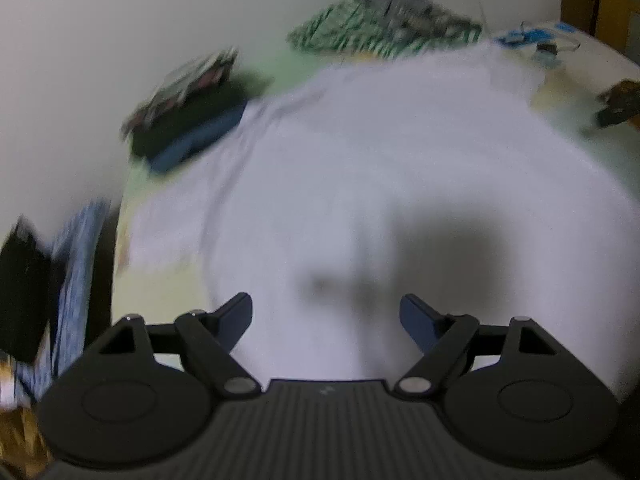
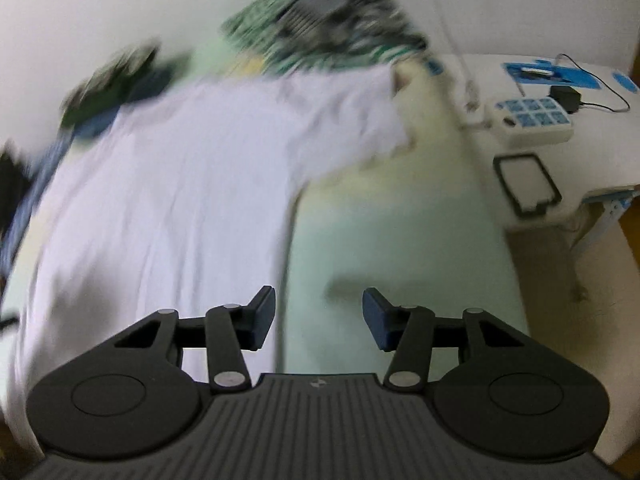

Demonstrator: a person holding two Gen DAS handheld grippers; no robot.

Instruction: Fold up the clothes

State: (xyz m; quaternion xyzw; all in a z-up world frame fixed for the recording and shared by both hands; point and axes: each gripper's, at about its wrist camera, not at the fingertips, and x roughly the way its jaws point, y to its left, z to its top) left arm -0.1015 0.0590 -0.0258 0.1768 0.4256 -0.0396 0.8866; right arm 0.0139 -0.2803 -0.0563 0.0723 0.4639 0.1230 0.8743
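Landmark: the white shirt (image 2: 168, 184), spread flat on the pale green bed (image 2: 384, 248). Both views are motion-blurred.

Left of the shirt: a dark folded stack (image 1: 188, 128) sits against its far-left edge, touching or overlapping it; blur hides which. A blue patterned cloth (image 1: 76, 272) hangs off the bed's left side.

Left gripper (image 1: 326, 320): fingers spread wide, nothing between them. It hovers over the near part of the shirt, and its shadow falls on the cloth just ahead. The shirt fills the view beyond the fingers.

Beyond the shirt's far end: a green and grey patterned heap (image 2: 320, 28), its lower edge meeting the collar end.

Shirt's long axis: runs from near-left to far-right in the right wrist view, with one sleeve (image 2: 372, 120) sticking out to the right at the far end.

Right gripper (image 2: 318, 318): fingers apart, empty. The shirt's right side edge passes just under its left finger; bare bed lies under the gap. So the cloth lies left of this gripper, while the left gripper is already over it.

Right of the shirt, well apart: a white side table (image 2: 592, 160) with a power strip (image 2: 532, 118), a black adapter (image 2: 566, 98) and a black-rimmed tray (image 2: 526, 184).

Writing: none readable.
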